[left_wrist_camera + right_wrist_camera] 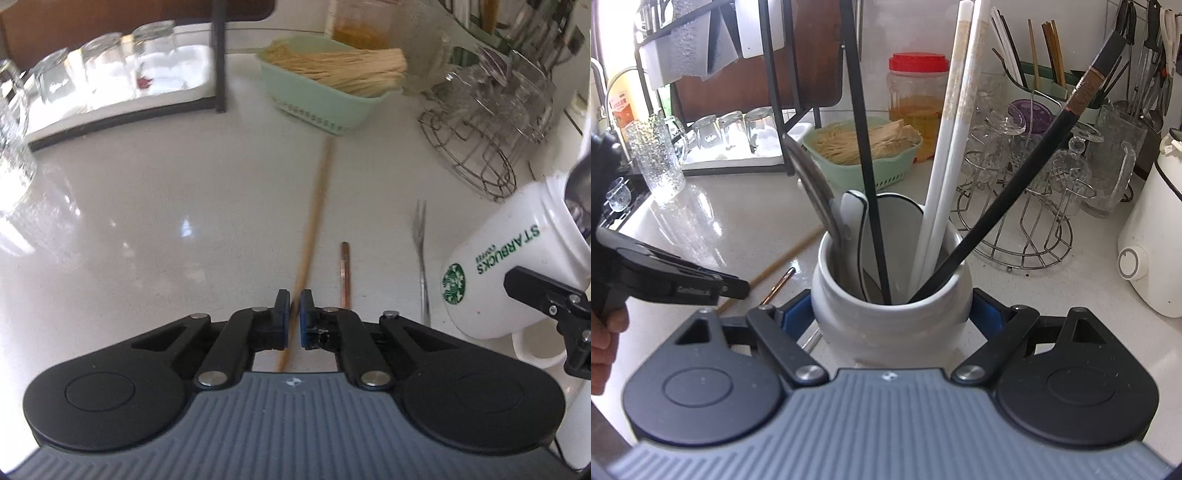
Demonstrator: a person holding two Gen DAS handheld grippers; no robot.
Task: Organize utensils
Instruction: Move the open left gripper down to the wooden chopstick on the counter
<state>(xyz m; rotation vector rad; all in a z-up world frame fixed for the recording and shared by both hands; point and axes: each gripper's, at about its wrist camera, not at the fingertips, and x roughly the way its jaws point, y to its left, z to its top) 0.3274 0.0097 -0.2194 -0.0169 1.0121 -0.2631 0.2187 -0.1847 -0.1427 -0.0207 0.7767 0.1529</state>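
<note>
My left gripper [294,295] is shut on a long wooden chopstick [314,218] that lies on the white counter and points toward the green basket. A copper-coloured chopstick [345,273] and a metal fork [421,251] lie just right of it. My right gripper [892,310] is shut on a white Starbucks mug [894,332], blue pads on both sides. The mug holds black chopsticks [868,147], white chopsticks [953,147] and a spoon [849,221]. In the left wrist view the mug [491,280] appears tilted at the right. The left gripper [738,286] shows low at the left of the right wrist view.
A green basket [332,99] of thin wooden sticks stands at the back. A wire rack [480,147] of glasses is to the right, and a tray [110,103] of upturned glasses to the left. A red-lidded jar [918,92] and a white appliance [1152,240] stand further off.
</note>
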